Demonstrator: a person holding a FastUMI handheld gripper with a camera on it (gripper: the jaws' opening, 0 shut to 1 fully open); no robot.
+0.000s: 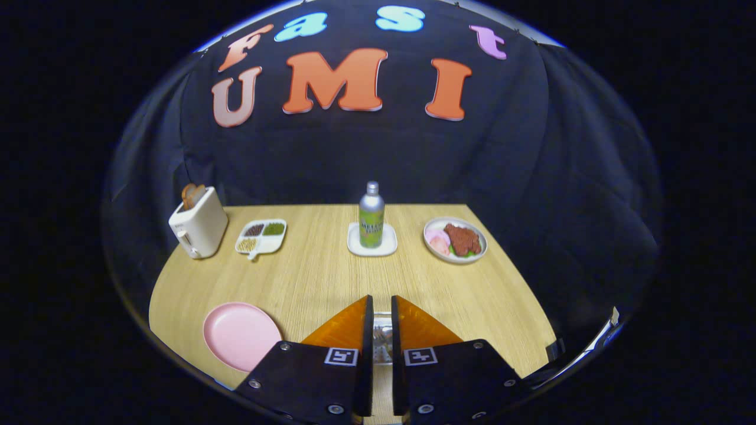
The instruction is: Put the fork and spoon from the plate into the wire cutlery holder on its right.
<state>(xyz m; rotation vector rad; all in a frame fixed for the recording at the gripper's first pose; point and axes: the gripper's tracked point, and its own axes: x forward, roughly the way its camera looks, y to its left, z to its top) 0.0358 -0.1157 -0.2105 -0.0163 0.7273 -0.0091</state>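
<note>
My gripper (pixel 382 319) hangs over the near edge of the wooden table (pixel 331 277), its fingers drawn close with only a narrow slit between them. In that slit I see shiny metal: a piece of cutlery (pixel 385 337) held between the fingers, with the wire cutlery holder (pixel 383 353) right below it. Whether that piece is the fork or the spoon is hidden by the fingers. The pink plate (pixel 242 335) lies just left of the fingers and has nothing on it.
Beyond the fingers a metal bottle (pixel 371 215) stands on a white coaster. A plate of food (pixel 455 239) sits to its right. A divided white dish (pixel 261 236) and a white toaster (pixel 198 227) with toast stand at the far left.
</note>
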